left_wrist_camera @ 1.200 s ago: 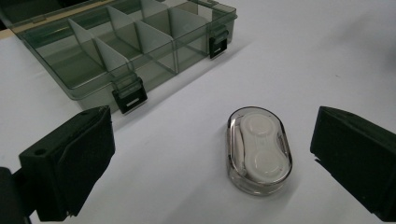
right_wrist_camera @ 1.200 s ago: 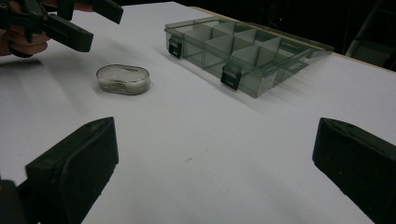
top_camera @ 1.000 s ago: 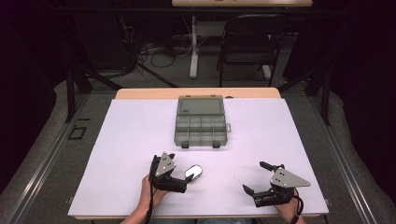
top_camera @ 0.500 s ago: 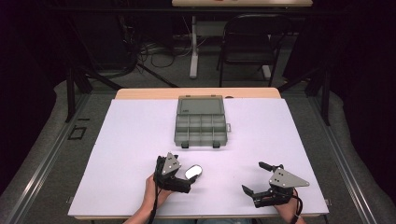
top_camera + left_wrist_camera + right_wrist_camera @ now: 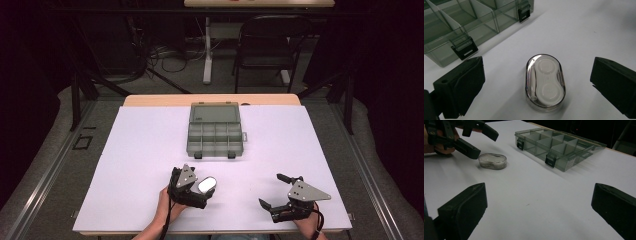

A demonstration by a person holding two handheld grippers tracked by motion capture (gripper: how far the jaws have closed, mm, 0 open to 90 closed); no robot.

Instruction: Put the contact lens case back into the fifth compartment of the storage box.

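My left gripper (image 5: 204,191) hangs just over the small oval case (image 5: 545,82), its fingers (image 5: 459,86) spread wide with one on either side of it and neither touching, so I judge I am lined up to close across its narrow width, where the grip is surest. The case lies flat on the white worktop (image 5: 150,150) near my edge, clear lid up, with a white two-cup insert showing through; it sits well short of the compartment box (image 5: 215,130), which stands open toward the middle of the worktop with its black latches (image 5: 465,48) facing me and the tray's cells bare, ready to take something. My right gripper (image 5: 274,191) rests low at the near right of the worktop, well apart from both, fingers (image 5: 464,207) released and holding nothing; I keep it there out of the way and pointed toward the box, where it could steady the tray if the left brings the case over.
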